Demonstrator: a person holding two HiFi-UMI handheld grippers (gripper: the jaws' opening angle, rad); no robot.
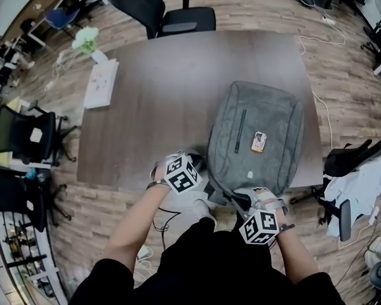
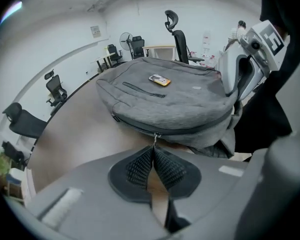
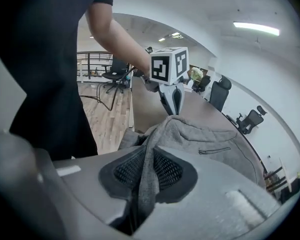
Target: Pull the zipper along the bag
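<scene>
Zipper pull point(image 2: 155, 140) hangs from the slider on the near side of the grey bag point(image 1: 260, 135), and the left gripper point(image 2: 154, 151) has its jaws pressed together on that small tab. The bag lies flat on the near right part of the brown table point(image 1: 146, 107), its near end reaching over the table's edge toward the person. The right gripper point(image 3: 146, 159) pinches a raised fold of the bag's grey fabric at the near corner, further along the same edge and close to the left gripper. A dark zipper track point(image 2: 200, 126) runs along the bag's side on both sides of the slider; which stretch is open cannot be told. On top of the bag rests a small orange-and-white card point(image 1: 259, 142), just beside a closed pocket zipper point(image 1: 241, 131). At the table's far left lie a white booklet point(image 1: 101, 83) and a pale plant point(image 1: 87, 41), well apart from the bag. A black office chair point(image 1: 178, 14) stands at the far side, and a chair draped in white cloth point(image 1: 359, 183) stands right of the table.
</scene>
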